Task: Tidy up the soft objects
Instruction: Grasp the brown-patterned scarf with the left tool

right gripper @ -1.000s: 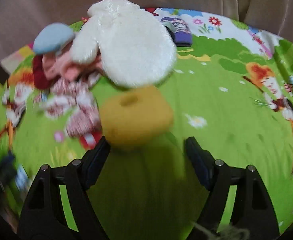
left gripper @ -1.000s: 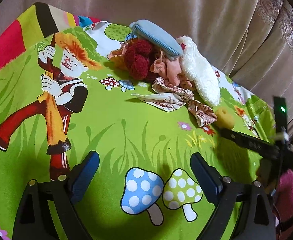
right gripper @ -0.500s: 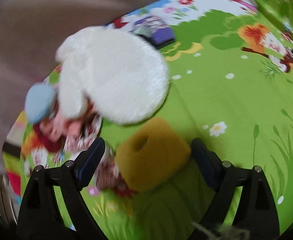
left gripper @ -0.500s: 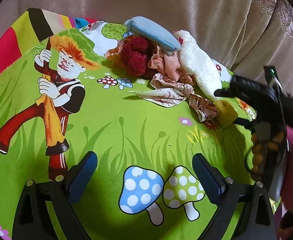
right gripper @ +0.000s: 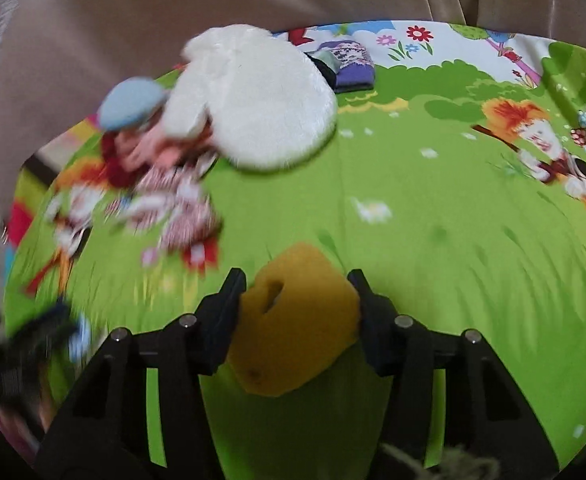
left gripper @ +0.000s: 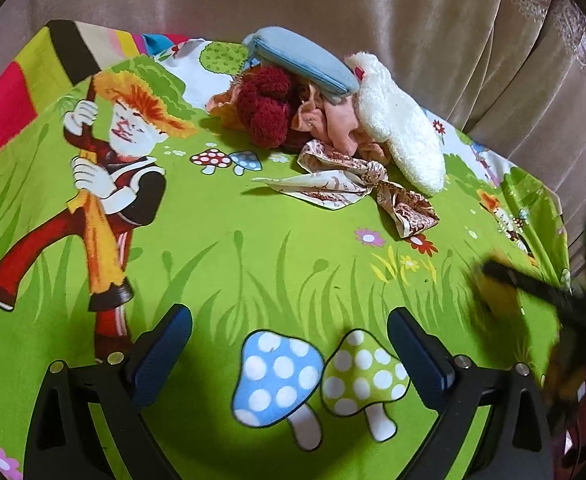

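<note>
One green cartoon sheet (left gripper: pixel 253 248), beige curtain (left gripper: pixel 333 4).

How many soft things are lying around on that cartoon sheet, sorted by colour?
White: 1, the fluffy plush piece
Light blue: 1, the flat pouch
Dark red: 1, the pom-pom bundle
Peach pink: 1, the crumpled cloth
Cream and brown patterned: 1, the knotted cloth
Purple patterned: 1, the knitted piece
Yellow: 1, the sponge gripped by the right tool
Total: 7
</note>
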Motion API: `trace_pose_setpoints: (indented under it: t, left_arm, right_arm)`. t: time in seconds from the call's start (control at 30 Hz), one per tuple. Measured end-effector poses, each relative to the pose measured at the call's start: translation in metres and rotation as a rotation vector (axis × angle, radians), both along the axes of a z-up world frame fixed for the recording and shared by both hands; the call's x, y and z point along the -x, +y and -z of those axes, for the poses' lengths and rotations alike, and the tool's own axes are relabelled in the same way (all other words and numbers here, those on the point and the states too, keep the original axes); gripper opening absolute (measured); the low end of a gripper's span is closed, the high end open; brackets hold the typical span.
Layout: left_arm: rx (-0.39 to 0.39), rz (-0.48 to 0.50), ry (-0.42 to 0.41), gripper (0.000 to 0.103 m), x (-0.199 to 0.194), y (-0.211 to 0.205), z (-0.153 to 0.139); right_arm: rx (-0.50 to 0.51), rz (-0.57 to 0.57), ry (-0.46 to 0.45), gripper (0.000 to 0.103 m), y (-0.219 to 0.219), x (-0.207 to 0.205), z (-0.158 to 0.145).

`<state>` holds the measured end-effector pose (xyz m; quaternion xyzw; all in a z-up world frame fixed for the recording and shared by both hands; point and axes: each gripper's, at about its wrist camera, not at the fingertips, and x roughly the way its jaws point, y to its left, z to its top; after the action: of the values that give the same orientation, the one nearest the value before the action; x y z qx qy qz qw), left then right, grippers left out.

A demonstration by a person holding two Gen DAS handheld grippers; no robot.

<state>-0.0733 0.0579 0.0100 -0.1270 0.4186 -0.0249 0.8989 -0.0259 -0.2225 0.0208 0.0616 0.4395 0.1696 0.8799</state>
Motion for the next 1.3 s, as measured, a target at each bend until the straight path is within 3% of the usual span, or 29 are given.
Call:
trace_pose_setpoints:
  t: [0.1,0.23,0.47,0.53,0.6,0.63,0.67,0.77,0.9,1.03,1.3]
  left_arm:
    - [0.023,0.019,0.012,0.099,-0.016,-0.014,-0.001]
    - [0.115,0.02,0.019,0.099,-0.053,-0.038,-0.003]
    - [0.01,-0.041,0.0,0.099,-0.139,-0.077,-0.013]
    - [-0.053,-0.084,0.055,0.099,-0.158,-0.077,-0.005]
    - [-0.1,-0.096,0.099,0.085,-0.164,-0.077,0.004]
    - [-0.129,-0.087,0.086,0.049,-0.156,-0.079,0.002]
    - [-0.142,-0.076,0.083,0.026,-0.151,-0.081,0.001]
    - [0.004,0.04,0.076,0.026,-0.112,-0.076,-0.001]
    - [0.048,0.11,0.039,0.026,-0.046,-0.066,-0.003]
    - [-0.009,0.17,-0.006,0.026,0.004,-0.061,-0.014]
    - [-0.077,0.212,-0.044,0.026,0.049,-0.066,-0.025]
  right_arm:
    - [0.004,-0.018,-0.002,0.057,-0.019,0.024,0.0]
    - [-0.007,-0.001,-0.007,0.057,-0.028,0.046,0.0]
    - [0.022,0.001,-0.06,0.061,-0.022,0.054,0.002]
    - [0.013,0.003,-0.067,0.061,-0.023,0.055,0.002]
    - [-0.006,0.006,-0.073,0.061,-0.026,0.056,0.003]
    - [-0.016,0.009,-0.075,0.061,-0.027,0.056,0.003]
    - [-0.018,0.01,-0.076,0.062,-0.027,0.057,0.004]
    - [-0.019,0.013,-0.081,0.061,-0.027,0.058,0.004]
    - [-0.011,0.015,-0.085,0.061,-0.026,0.059,0.004]
    - [-0.003,0.016,-0.088,0.061,-0.024,0.06,0.003]
    - [0.017,0.004,-0.078,0.056,-0.014,0.077,-0.006]
